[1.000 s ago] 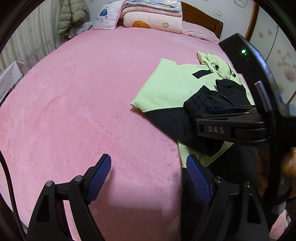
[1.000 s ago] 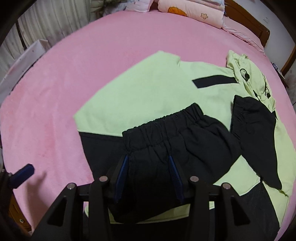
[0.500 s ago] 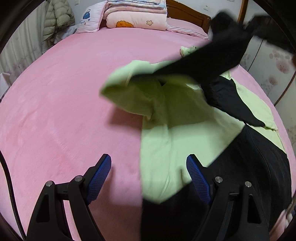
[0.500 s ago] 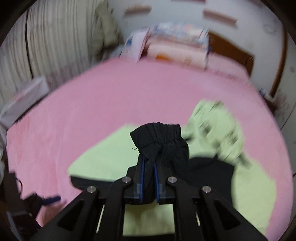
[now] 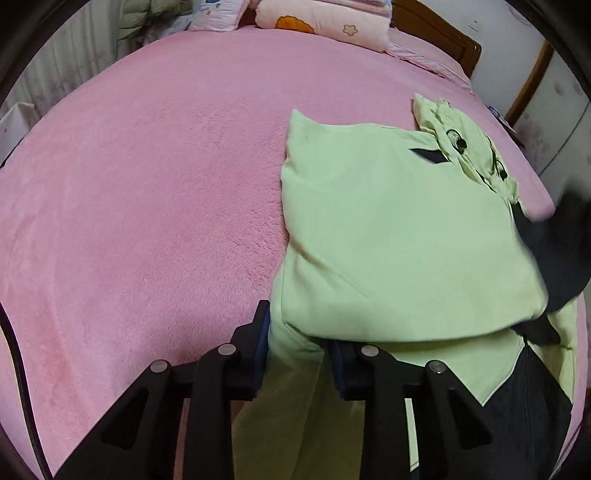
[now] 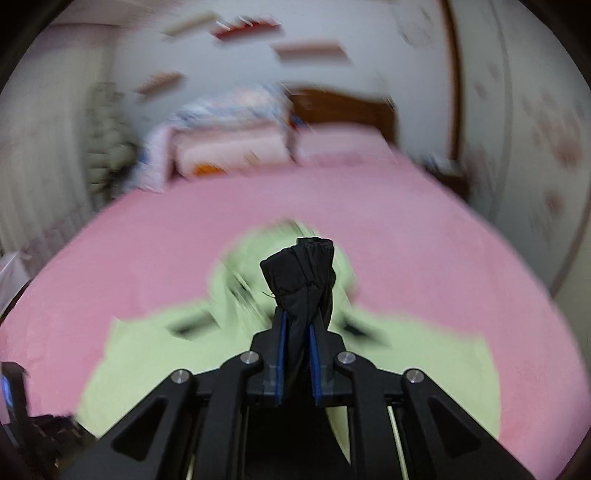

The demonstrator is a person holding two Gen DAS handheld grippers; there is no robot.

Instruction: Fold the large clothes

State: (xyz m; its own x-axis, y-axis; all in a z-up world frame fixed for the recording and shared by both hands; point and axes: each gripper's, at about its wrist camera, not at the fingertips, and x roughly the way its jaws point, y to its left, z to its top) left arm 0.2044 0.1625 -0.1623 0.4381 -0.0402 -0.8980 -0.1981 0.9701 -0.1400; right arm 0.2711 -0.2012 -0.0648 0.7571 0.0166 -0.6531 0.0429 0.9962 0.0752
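Left wrist view: the left tool (image 5: 297,341) sits low at the near edge of a pink bed (image 5: 147,192), its two fingers pressed onto a fold of pale green fabric between them. That fabric belongs to a large green and black jacket (image 5: 399,229) spread flat on the bed ahead and to the right of the tool, with its hood (image 5: 465,147) bunched at the far end. A blurred black sleeve (image 5: 554,251) crosses the jacket's right edge. Folded pink bedding (image 5: 325,22) lies far ahead by the wooden headboard (image 5: 439,40).

Right wrist view, heavily motion-blurred: the right tool (image 6: 295,332) is raised above the bed, fingers closed tightly on a black elastic cuff (image 6: 301,273) that sticks up past the fingertips. Below and beyond the tool, the jacket's green body (image 6: 155,354) lies across the pink cover.
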